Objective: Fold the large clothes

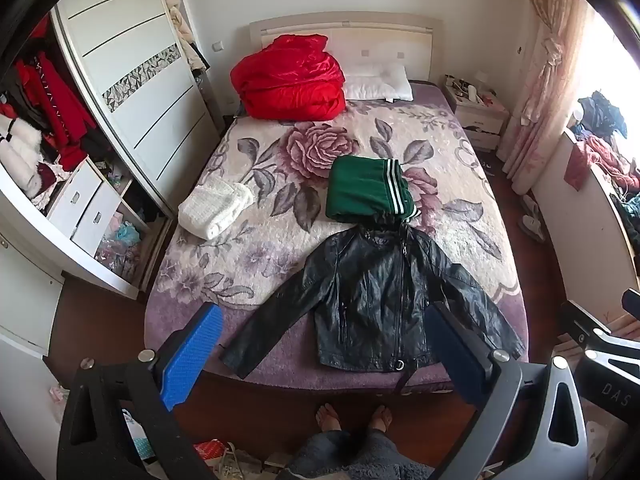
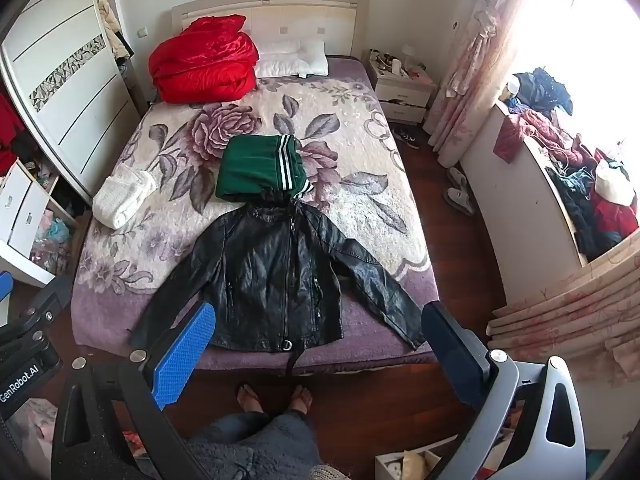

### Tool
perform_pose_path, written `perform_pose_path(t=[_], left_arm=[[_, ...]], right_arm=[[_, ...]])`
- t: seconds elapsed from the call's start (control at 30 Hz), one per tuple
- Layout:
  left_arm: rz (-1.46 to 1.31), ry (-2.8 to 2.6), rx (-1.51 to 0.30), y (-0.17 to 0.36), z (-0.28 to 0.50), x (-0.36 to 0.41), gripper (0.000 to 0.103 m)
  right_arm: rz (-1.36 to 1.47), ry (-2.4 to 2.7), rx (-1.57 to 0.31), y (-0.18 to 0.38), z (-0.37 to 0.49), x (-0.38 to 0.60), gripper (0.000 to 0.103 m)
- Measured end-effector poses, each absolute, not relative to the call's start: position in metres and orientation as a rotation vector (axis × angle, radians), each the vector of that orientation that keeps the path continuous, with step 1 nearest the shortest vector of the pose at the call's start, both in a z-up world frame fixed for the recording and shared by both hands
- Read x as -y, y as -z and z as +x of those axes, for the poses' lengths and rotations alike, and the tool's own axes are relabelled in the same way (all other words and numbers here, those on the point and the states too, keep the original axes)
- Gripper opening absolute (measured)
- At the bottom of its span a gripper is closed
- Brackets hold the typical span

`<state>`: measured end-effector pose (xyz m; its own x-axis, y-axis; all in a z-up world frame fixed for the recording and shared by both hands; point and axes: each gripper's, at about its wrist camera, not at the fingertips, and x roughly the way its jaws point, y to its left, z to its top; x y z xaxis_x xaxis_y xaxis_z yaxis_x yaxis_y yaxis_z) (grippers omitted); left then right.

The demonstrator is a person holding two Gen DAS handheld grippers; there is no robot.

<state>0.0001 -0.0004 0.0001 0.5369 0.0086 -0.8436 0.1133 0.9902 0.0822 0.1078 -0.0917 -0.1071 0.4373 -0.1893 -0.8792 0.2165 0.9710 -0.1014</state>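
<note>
A glossy black jacket lies on a cream bedspread patterned with mauve roses, below a green garment with white stripes; a red quilt sits beyond.

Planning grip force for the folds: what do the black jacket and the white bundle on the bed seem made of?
Black jacket: leather or faux leather, going by its glossy, crinkled sheen; which one cannot be told. White bundle: soft knit, matte with a ribbed, waffle-like texture, probably wool or cotton.
</note>
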Motion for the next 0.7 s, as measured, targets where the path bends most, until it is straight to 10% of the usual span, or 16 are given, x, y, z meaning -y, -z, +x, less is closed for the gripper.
perform_pose_path(t=[0.7], left_arm=[[0.120,0.070,-0.993,-0.0008,0.0020,0.0034,0.103]], right_arm=[[0.031,0.248,-1.083,0.0998,0.1073,0.0906,0.103]])
